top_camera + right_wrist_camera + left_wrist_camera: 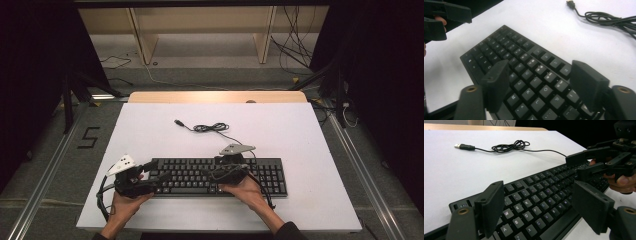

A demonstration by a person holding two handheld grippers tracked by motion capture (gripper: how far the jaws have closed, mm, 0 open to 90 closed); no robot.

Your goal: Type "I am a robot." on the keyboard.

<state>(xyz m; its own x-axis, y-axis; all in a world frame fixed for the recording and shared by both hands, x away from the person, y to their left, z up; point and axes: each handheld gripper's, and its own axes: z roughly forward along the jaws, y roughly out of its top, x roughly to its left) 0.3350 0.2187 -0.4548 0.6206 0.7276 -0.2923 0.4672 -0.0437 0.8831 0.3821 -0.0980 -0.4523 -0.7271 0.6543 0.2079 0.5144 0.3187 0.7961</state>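
A black keyboard (pixel 260 172) lies across the near middle of the white board. Its thin black cable (pixel 210 127) runs back to a loose coil and ends in a USB plug (pixel 177 121). My left gripper (pixel 159 171) hovers over the keyboard's left end, open, with the letter keys (pixel 536 202) between its jaws. My right gripper (pixel 207 173) stands over the middle of the keyboard (pixel 529 75), pointing left, also open and holding nothing. The two grippers face each other a short way apart. In the left gripper view the right gripper (pixel 584 162) is at the upper right.
The white board (pixel 150 130) covers a wooden table whose far edge (pixel 215 96) shows behind it. The coil (pixel 509 146) and plug (pixel 465 146) lie on bare board behind the keyboard. Metal rails, loose cables and a wooden frame stand on the floor around.
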